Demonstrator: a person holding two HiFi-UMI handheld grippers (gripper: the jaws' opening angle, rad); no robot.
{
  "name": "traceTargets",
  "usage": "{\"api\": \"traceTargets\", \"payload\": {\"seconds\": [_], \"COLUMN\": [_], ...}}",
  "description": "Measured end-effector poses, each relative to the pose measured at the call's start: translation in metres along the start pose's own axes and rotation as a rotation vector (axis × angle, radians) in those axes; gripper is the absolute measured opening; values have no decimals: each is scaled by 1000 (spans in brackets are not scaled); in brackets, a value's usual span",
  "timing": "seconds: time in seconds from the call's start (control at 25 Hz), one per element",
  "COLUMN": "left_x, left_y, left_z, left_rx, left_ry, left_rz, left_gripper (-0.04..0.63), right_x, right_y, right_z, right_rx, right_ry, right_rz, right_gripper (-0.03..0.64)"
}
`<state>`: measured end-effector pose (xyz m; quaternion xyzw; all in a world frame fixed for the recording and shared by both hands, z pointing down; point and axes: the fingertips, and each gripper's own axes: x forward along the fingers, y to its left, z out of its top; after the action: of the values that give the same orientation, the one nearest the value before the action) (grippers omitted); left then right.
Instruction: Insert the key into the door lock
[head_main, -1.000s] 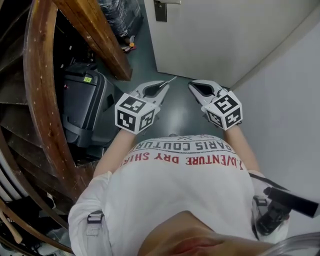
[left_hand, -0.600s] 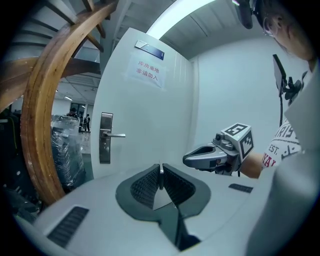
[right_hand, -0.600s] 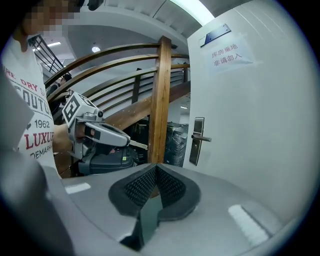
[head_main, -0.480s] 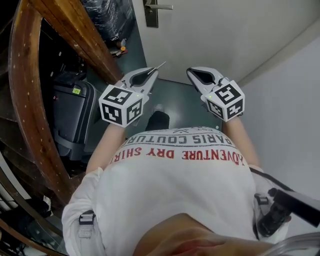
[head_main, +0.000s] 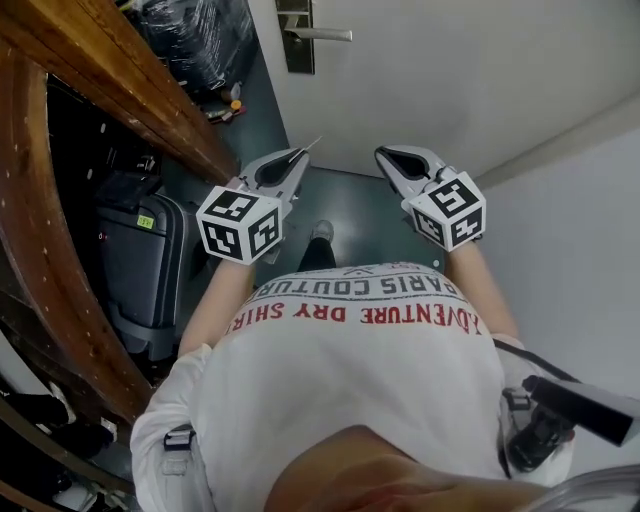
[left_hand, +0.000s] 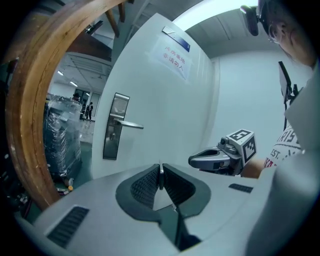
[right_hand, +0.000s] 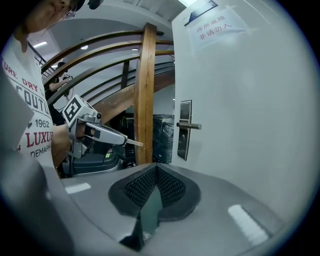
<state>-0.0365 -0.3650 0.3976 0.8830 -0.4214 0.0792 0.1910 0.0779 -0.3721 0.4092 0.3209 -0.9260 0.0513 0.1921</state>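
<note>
Well, the key (head_main: 312, 146) is in my left gripper (head_main: 298, 158), pinched edge-on between the pads, its blade poking out past the tips toward the door (head_main: 450, 70). My right gripper (head_main: 392, 157), at three o'clock of the left one, has its jaws pressed together on nothing. So the pick-up is done, as I judge it; closing in on the lock and the insertion itself are left. The lock plate (head_main: 293, 45) with its lever handle (head_main: 325, 35) sits at twelve o'clock of the key, well apart from it, and nothing of mine touches the door. I cannot make out the keyhole from here.

Underfoot is a smooth, dark grey-green floor (head_main: 355, 215) with a dull sheen. A pale wall (head_main: 580, 230) closes the corner at three o'clock. A curved wooden stair beam (head_main: 110, 75) runs from nine to eleven o'clock, with a dark suitcase (head_main: 140, 270) under it at nine o'clock and a wrapped black bundle (head_main: 200, 40) at eleven.
</note>
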Motion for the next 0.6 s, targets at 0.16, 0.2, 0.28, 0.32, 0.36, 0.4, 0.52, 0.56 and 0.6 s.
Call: {"api": "traceTargets", "payload": {"seconds": [0.16, 0.2, 0.28, 0.32, 0.36, 0.4, 0.52, 0.56, 0.6], "left_x": [30, 37, 48, 51, 54, 57, 63, 65, 67], "left_y": [37, 45, 58, 63, 68, 71, 79, 82, 85], "left_z": [0, 0, 2, 3, 5, 6, 10, 11, 11], "left_rx": [-28, -30, -36, -41, -45, -49, -56, -54, -51], "left_ry": [26, 26, 28, 30, 32, 34, 36, 38, 41], "left_rz": [9, 12, 13, 11, 7, 2, -12, -13, -12], "left_gripper": [23, 23, 23, 23, 23, 23, 23, 23, 23], "right_x": [41, 50, 64, 69, 74, 78, 92, 97, 103], "right_y": [-26, -33, -44, -49, -55, -62, -87, -94, -101], "right_z": [-5, -5, 3, 11, 21, 31, 62, 71, 78], "right_rx": [13, 9, -13, -29, -44, -56, -91, -109, -128], "right_ry": [17, 16, 5, -4, -18, -38, -108, -122, -131], "right_rz": [19, 23, 24, 22, 18, 10, -23, -32, -40], "right_gripper": [3, 3, 3, 3, 3, 3, 26, 40, 51]}}
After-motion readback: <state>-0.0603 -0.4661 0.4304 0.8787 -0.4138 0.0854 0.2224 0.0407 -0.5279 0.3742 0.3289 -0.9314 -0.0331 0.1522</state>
